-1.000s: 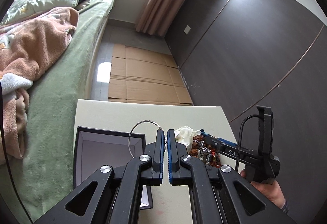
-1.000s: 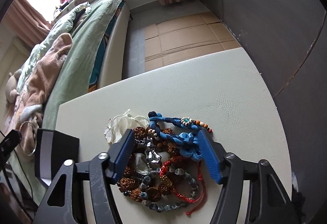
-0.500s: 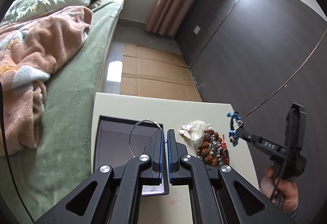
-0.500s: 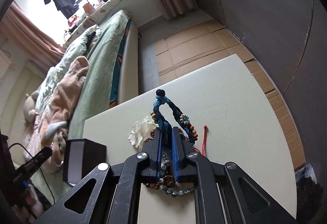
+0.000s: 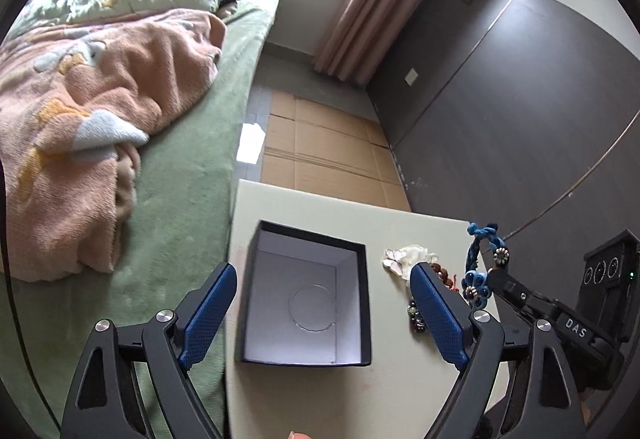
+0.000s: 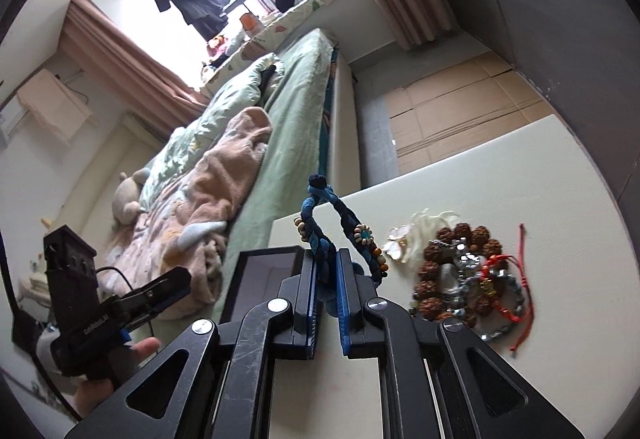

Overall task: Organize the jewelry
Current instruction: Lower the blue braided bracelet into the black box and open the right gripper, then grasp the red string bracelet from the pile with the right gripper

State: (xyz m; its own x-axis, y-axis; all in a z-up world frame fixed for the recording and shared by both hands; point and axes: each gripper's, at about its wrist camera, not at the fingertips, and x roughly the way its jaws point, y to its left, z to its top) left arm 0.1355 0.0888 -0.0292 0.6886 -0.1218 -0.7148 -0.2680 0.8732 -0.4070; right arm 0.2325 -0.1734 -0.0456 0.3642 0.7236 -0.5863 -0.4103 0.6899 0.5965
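A black box [image 5: 362, 303] with a white inside stands on the pale table [image 5: 304, 395]; a thin silver bangle [image 5: 313, 307] lies flat on its floor. My left gripper [image 5: 323, 309] is open and empty above the box. My right gripper [image 6: 327, 271] is shut on a blue braided bracelet [image 6: 320, 215] with beads and holds it up above the table, right of the box [image 6: 260, 279]. The bracelet also shows in the left wrist view [image 5: 478, 267]. A pile of bead bracelets [image 6: 464, 275] and a white flower piece [image 6: 416, 235] lie on the table.
A bed with a green cover [image 5: 188, 183] and a pink blanket [image 5: 100, 111] runs along the table's left side. Cardboard sheets [image 5: 328, 155] cover the floor beyond the table. A dark wall [image 5: 520, 111] stands to the right.
My left gripper has opened and the silver bangle has dropped into the box. My right gripper has lifted the blue bracelet and carried it left toward the box.
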